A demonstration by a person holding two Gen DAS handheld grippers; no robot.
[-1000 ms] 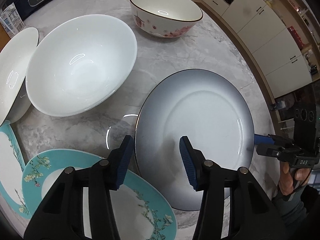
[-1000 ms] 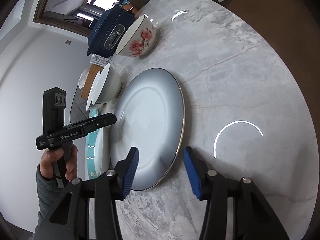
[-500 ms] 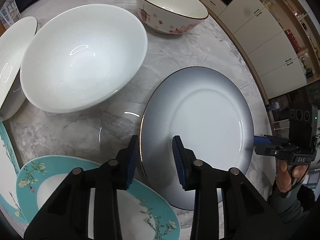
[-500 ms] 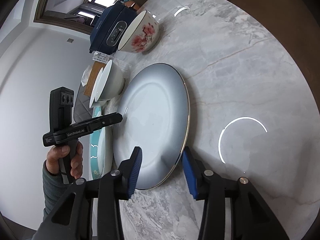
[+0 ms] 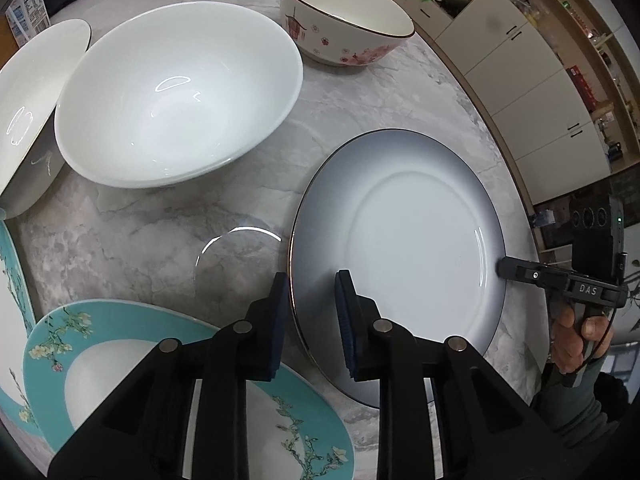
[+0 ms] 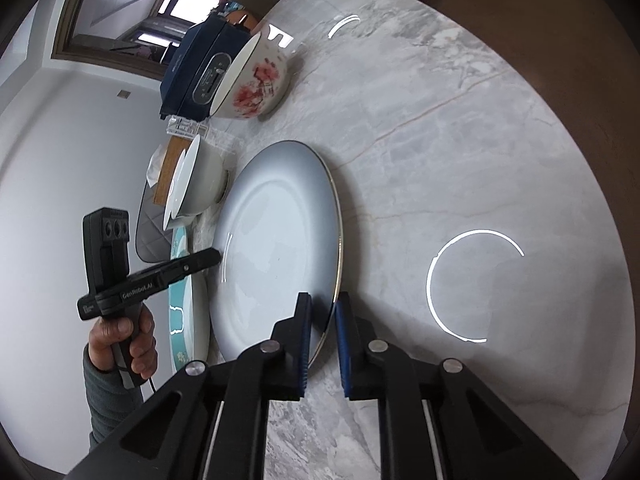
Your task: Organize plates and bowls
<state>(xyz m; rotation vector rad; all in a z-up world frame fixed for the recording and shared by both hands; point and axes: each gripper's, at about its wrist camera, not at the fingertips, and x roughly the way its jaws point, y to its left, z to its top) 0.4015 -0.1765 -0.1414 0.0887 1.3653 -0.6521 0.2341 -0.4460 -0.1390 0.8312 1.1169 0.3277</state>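
Note:
A grey-rimmed white plate point(image 5: 408, 248) lies on the marble table point(image 5: 140, 232); it also shows in the right wrist view point(image 6: 276, 248). My left gripper point(image 5: 312, 300) straddles its near-left rim, jaws narrowed around the edge. My right gripper point(image 6: 322, 320) has closed on the opposite rim, one finger over and one under. A large white bowl point(image 5: 176, 92), a floral bowl point(image 5: 344, 32), a white plate on a bowl point(image 5: 32, 92) and teal floral plates point(image 5: 120, 380) stand around.
A dark appliance point(image 6: 200, 72) and a small box point(image 5: 30, 12) stand at the table's far side. White cabinets point(image 5: 528, 80) run beyond the table's right edge. Bare marble point(image 6: 480, 160) lies to the right of the grey plate in the right wrist view.
Both grippers have narrowed their jaws onto opposite rims of the grey plate. The left wrist view has shifted slightly forward and right.

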